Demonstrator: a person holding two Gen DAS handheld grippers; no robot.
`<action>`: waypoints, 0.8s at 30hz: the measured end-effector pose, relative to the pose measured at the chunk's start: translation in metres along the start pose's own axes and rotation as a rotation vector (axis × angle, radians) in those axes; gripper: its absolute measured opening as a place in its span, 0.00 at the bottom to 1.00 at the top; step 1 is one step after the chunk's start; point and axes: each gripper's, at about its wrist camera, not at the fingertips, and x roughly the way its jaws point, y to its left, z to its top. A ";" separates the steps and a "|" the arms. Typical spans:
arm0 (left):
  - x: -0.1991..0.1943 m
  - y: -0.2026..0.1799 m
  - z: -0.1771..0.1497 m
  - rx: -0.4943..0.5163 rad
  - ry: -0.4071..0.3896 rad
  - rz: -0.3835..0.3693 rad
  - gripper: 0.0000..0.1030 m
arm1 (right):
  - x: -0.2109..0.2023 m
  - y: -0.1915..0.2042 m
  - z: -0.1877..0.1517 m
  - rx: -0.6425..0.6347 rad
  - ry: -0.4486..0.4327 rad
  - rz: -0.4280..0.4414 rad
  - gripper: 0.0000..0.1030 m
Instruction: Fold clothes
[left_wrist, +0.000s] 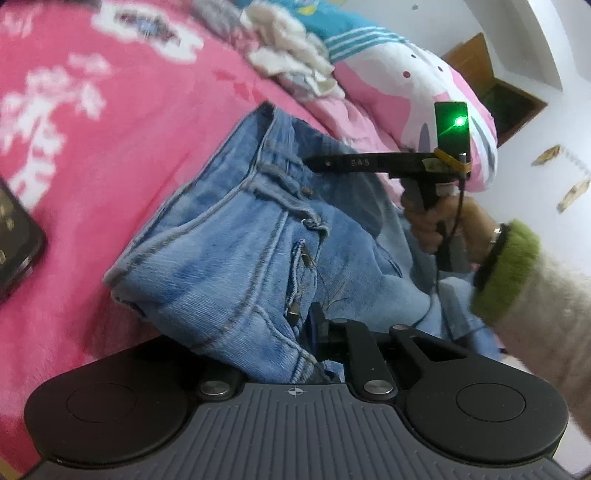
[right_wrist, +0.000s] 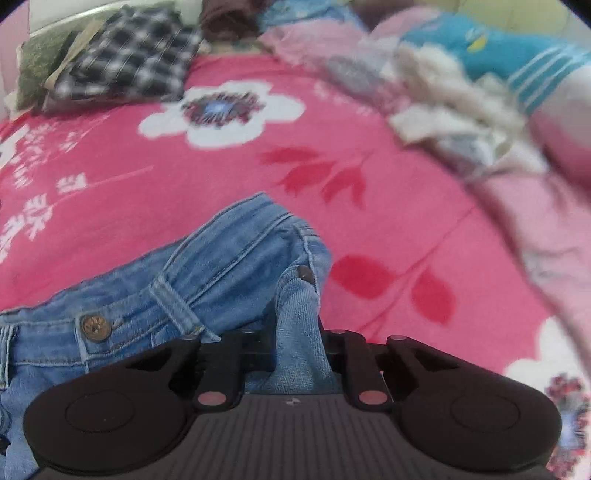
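A pink bedspread (right_wrist: 110, 166) printed with white flowers covers the bed. A dark phone (left_wrist: 16, 240) lies at its left edge, and a cream fluffy cloth (left_wrist: 288, 48) sits against a pink-and-teal quilt (left_wrist: 388, 74). A folded plaid cloth (right_wrist: 129, 55) rests at the far corner.

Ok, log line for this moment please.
stage: gripping waist | item: jeans on pink bedspread | left gripper: shut on jeans | right gripper: shut on jeans

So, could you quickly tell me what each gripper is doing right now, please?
Left gripper: shut on the jeans near the fly.
Right gripper: shut on the jeans at the waistband.
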 end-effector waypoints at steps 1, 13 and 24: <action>-0.001 -0.005 0.001 0.023 -0.018 0.020 0.09 | -0.007 -0.002 0.002 0.021 -0.026 -0.012 0.15; 0.012 0.021 0.095 -0.018 -0.278 0.254 0.07 | -0.017 -0.037 0.089 0.142 -0.337 -0.156 0.15; 0.019 0.069 0.145 -0.124 -0.356 0.588 0.07 | 0.115 -0.012 0.167 0.195 -0.396 0.099 0.15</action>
